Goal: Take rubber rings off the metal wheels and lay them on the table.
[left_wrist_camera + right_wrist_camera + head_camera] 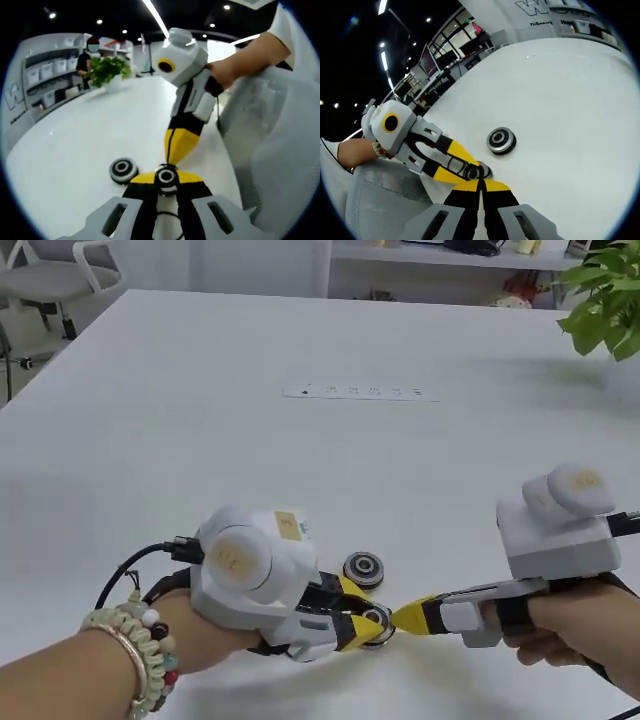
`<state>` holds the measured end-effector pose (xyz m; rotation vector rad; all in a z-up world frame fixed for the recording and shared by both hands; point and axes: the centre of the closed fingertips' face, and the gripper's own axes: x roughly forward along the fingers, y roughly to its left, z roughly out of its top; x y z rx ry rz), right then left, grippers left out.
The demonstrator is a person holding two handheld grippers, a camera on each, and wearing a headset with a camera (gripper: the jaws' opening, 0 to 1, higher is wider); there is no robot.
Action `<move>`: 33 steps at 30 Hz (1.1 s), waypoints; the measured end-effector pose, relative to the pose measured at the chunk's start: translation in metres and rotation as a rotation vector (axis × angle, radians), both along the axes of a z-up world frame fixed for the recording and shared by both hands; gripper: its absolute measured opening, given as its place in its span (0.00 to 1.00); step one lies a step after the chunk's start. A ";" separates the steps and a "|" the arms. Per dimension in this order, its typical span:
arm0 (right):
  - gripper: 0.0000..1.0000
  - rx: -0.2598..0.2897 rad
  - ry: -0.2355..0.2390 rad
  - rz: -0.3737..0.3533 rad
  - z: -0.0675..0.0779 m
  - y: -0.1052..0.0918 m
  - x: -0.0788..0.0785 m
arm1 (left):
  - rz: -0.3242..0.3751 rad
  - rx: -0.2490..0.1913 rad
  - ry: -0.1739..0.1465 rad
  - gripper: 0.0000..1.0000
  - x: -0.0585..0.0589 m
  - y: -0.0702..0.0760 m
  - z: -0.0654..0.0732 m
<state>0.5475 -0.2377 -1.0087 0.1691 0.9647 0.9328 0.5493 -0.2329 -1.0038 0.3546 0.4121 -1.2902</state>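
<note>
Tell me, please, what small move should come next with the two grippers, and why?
Probably draw the right gripper gently away from the left gripper: the left clamps a wheel, and the right's shut tips meet its rim. Whether they pinch the rubber ring is unclear.

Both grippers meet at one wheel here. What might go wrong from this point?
The left gripper clamps the held wheel only at its fingertips; a tug from the right gripper may pull it free.
The right fingers close to a narrow point at that wheel's edge, so their grip may slip.
The second wheel lies close by and may get knocked.
</note>
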 end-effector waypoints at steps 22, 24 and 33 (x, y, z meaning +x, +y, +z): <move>0.00 0.010 -0.021 0.016 0.006 0.007 -0.003 | 0.009 0.000 0.002 0.14 0.000 0.000 0.000; 0.00 0.010 -0.024 0.017 0.006 0.007 -0.003 | 0.011 0.001 0.001 0.14 0.001 0.001 0.000; 0.00 0.024 -0.024 0.020 0.008 0.009 -0.003 | 0.013 0.000 0.002 0.14 0.001 0.001 0.000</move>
